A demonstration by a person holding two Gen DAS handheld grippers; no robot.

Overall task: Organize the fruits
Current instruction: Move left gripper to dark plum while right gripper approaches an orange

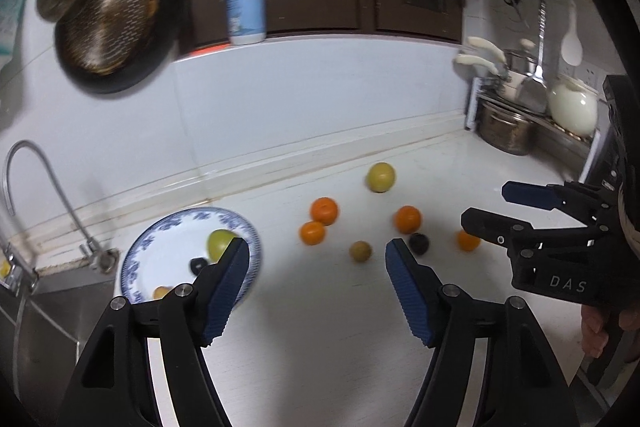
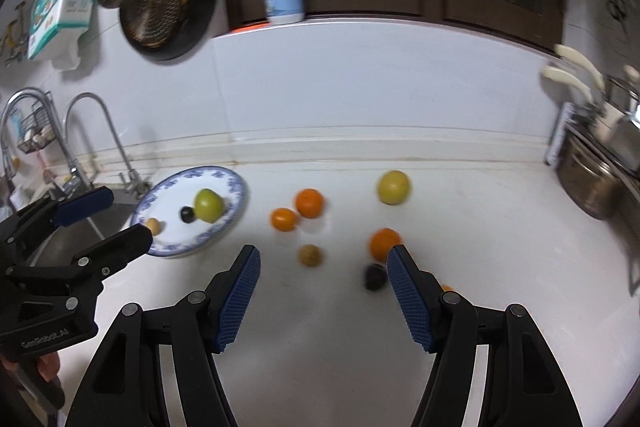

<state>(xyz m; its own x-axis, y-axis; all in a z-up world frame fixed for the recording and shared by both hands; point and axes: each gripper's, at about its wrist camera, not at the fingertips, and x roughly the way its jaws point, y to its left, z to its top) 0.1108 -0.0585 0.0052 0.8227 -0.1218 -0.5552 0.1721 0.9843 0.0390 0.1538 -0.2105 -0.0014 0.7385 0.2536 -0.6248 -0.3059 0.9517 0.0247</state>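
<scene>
Both tools hover spread and empty above the glossy white table (image 2: 320, 367)

Left tool (image 1: 316, 259) and right tool (image 2: 320, 263) show ribbed blue pads; the round blue-patterned china plate (image 2: 236, 187) holds a smooth green fruit (image 2: 208, 205); four oranges (image 2: 309, 202) lie scattered right of it.

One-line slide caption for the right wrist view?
Right gripper open and empty over the counter; three fruits on the blue-rimmed plate, seven loose; left gripper open at left.

On bench (image 2: 320, 367): plate (image 2: 236, 187) at ten o'clock, holding three fruits (image 2: 207, 205); loose fruits (image 2: 309, 203) at twelve to two; sink (image 2: 108, 215) at nine.
</scene>
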